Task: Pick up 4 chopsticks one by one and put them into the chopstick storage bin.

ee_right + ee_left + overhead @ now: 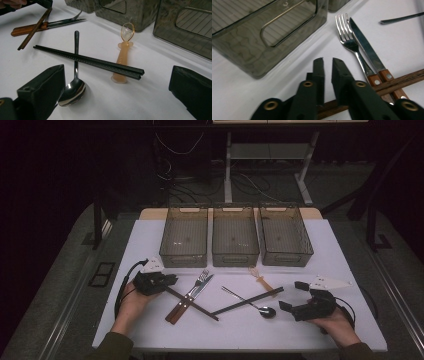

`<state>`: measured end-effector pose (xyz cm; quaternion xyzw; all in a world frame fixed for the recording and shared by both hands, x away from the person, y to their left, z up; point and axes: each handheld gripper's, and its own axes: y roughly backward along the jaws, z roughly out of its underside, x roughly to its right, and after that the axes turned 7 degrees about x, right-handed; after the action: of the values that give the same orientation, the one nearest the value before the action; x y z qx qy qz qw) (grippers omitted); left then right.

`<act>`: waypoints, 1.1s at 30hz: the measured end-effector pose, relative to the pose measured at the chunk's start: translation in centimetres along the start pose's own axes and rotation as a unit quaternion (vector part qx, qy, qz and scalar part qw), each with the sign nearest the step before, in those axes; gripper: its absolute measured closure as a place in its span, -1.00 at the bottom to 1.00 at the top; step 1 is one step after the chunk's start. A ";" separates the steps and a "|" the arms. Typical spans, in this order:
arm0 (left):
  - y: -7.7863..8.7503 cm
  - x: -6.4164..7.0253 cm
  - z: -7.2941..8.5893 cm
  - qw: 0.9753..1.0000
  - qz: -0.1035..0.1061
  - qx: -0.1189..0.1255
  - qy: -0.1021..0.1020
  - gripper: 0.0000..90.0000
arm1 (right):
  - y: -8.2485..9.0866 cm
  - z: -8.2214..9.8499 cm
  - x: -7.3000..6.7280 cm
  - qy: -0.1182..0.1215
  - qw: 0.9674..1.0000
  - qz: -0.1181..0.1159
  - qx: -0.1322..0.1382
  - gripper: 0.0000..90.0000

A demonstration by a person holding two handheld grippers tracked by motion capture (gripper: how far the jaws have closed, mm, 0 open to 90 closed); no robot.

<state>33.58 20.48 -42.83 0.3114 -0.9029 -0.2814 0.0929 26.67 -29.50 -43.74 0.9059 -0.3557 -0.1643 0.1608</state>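
My left gripper [172, 280] [327, 60] lies at the table's left with its jaws drawn almost together, a thin empty slit between the tips. The near end of a pair of brown wooden chopsticks [192, 304] [402, 78] runs under those jaws; whether the pads touch it I cannot tell. These chopsticks lie across the wooden handles of a fork [200, 279] [348, 37] and a knife [364, 45]. My right gripper [292, 296] [117, 83] is open at the right. Ahead of it lie a steel spoon [73, 90], black chopsticks [87, 60] and a small orange spoon [123, 57].
Three smoky see-through bins [183, 257] [235, 257] [287, 257] stand side by side at the back of the white table [150, 330], all without contents. The left bin [249, 55] is close ahead of my left gripper. Cables and table legs show on the dark floor beyond.
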 end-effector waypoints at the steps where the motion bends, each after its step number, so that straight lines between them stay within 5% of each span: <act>1: 0.0 0.0 0.0 1.000 -0.004 -0.004 -0.001 0.88 | 0.0 0.0 0.0 0.001 1.000 0.000 0.000 -0.98; 7: 0.0 -0.5 0.3 0.999 -0.027 -0.038 -0.001 0.98 | 0.0 0.0 0.0 0.000 1.000 0.000 -0.002 -0.98; 21: 0.3 -2.3 1.4 0.994 -0.081 -0.073 0.007 0.98 | 0.0 0.0 0.0 0.001 1.000 0.000 -0.003 -0.98; 33: 0.6 -2.4 1.5 0.993 -0.080 -0.090 0.012 0.98 | 0.1 0.0 0.0 0.001 1.000 -0.001 -0.001 -0.98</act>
<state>34.65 23.04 -43.75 0.3764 -0.8449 -0.3642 0.1087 26.61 -29.59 -43.67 0.9062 -0.3549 -0.1638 0.1615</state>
